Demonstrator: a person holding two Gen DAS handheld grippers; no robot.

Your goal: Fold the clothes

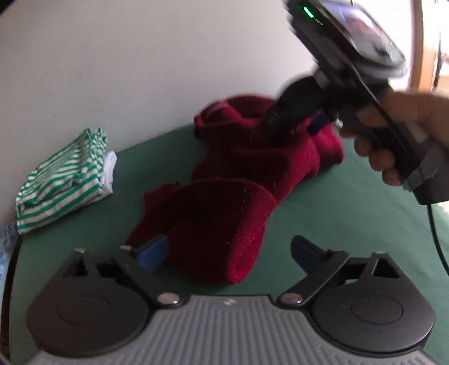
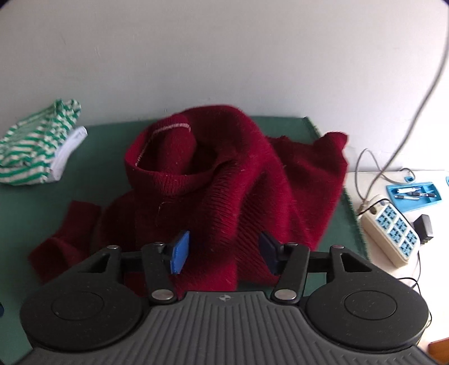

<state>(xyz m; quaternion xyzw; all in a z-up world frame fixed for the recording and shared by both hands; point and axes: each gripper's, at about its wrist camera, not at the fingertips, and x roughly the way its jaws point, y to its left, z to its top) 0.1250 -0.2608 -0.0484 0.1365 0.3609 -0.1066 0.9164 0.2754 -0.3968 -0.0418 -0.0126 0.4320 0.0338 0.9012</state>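
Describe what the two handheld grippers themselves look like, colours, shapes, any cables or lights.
Each gripper has a ribbed grey body, two round black discs, black linkage arms with silver rivets, and flat blue finger pads. A small cross-in-circle mark sits on the grey body. Seen from the left gripper, the right gripper is a black pistol-grip tool with a green indicator light and a black cable trailing from its base.

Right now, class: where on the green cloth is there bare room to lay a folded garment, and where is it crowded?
Bare green cloth lies between the striped folded clothes and the red sweater, and also right of the sweater in the left wrist view. The middle is crowded by the crumpled sweater; the side table holds a power strip and a pen tray.
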